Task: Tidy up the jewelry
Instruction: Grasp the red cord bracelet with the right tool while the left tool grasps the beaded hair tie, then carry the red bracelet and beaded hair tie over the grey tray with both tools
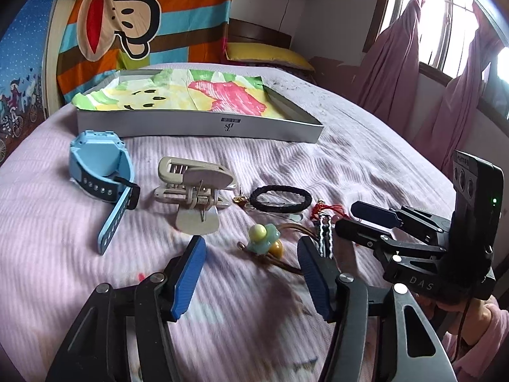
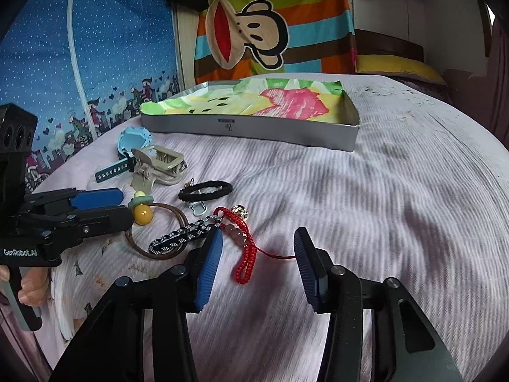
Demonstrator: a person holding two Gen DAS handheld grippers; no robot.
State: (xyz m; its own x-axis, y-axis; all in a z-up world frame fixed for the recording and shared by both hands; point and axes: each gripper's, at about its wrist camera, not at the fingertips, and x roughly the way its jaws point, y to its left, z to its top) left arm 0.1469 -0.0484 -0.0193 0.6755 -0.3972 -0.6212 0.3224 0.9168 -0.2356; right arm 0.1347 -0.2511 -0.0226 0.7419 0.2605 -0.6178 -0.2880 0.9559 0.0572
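bed cover (image 1: pixel 366 165): lilac, ribbed, spread across the whole middle of both views; everything below is laid on it.

box (image 1: pixel 203 124): grey, shallow, lidless, seen at upper centre in both views, lined with a green, yellow and pink printed cloth (image 1: pixel 203 90); no jewelry is seen inside it.

left gripper (image 1: pixel 251 273): blue pads, seen at lower centre of the left view; jaws partly apart, nothing pressed between them; the bead hair tie (image 1: pixel 264 238) is framed in the gap, on the cover.

right gripper (image 2: pixel 257 267): seen at lower centre of the right view; jaws partly apart, nothing clamped; the red cord bracelet (image 2: pixel 245 254) lies in the gap, apparently just beside the left pad, though contact cannot be judged.

watch (image 1: pixel 101 172): light blue, strap unbuckled, left of centre in the left view.

hair claw (image 1: pixel 194 187): beige, just right of the watch.

black hair tie (image 1: pixel 280 197): an oval loop, right of the claw.

braided strap (image 2: pixel 184 238): black and white, beside the red cord.

gold bell (image 2: pixel 240 211): small, at the far end of the red cord.
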